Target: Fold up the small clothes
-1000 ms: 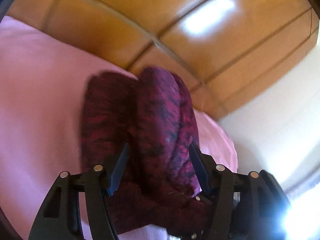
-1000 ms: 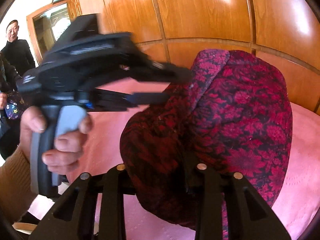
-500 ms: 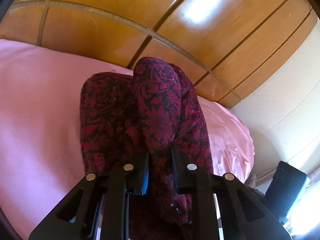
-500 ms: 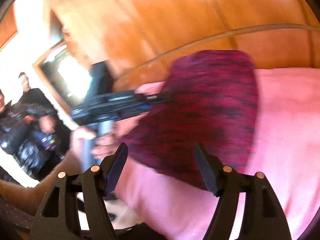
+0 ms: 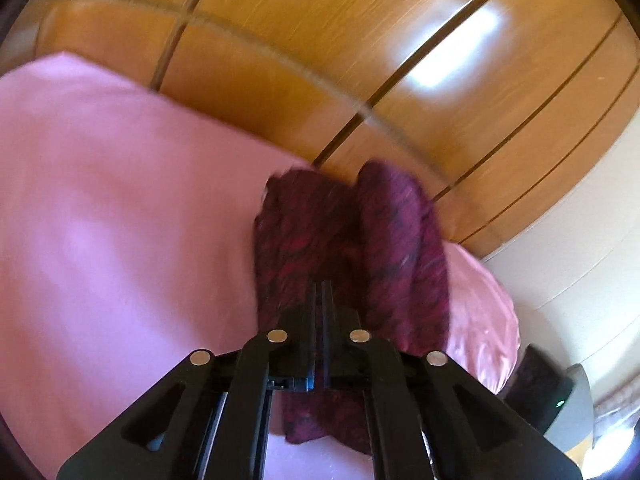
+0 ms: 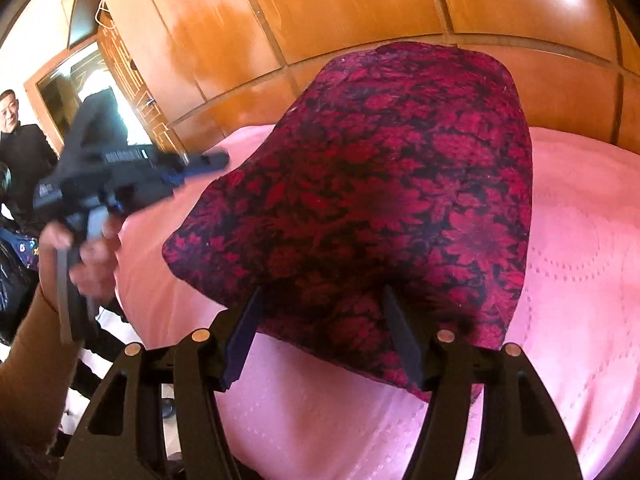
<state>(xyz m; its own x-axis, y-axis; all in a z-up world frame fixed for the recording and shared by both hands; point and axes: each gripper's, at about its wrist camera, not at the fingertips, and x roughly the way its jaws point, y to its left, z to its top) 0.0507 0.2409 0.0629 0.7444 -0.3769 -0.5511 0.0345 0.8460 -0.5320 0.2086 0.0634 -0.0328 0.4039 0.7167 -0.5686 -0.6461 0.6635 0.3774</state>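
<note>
A dark red flowered garment [image 6: 376,200] lies folded in a flat heap on the pink bed cover [image 6: 580,264]. In the left wrist view the garment [image 5: 348,248] is blurred and lies just beyond my left gripper [image 5: 321,292], whose fingers are pressed together with no cloth between them. In the right wrist view my left gripper [image 6: 212,162] hovers left of the garment, apart from it. My right gripper [image 6: 324,328] is open and empty, its fingers on either side of the garment's near edge.
A glossy wooden headboard [image 6: 360,20] rises behind the bed. A white wall [image 5: 580,280] stands to the right of the bed. Two onlookers [image 6: 20,136] stand by a doorway at the left. The bed's left edge [image 6: 132,288] drops off near my left hand.
My left gripper has let go of the garment, shut empty and drawn back to the left. The garment has dropped flatter on the bed. My right gripper stays open at its near edge.
</note>
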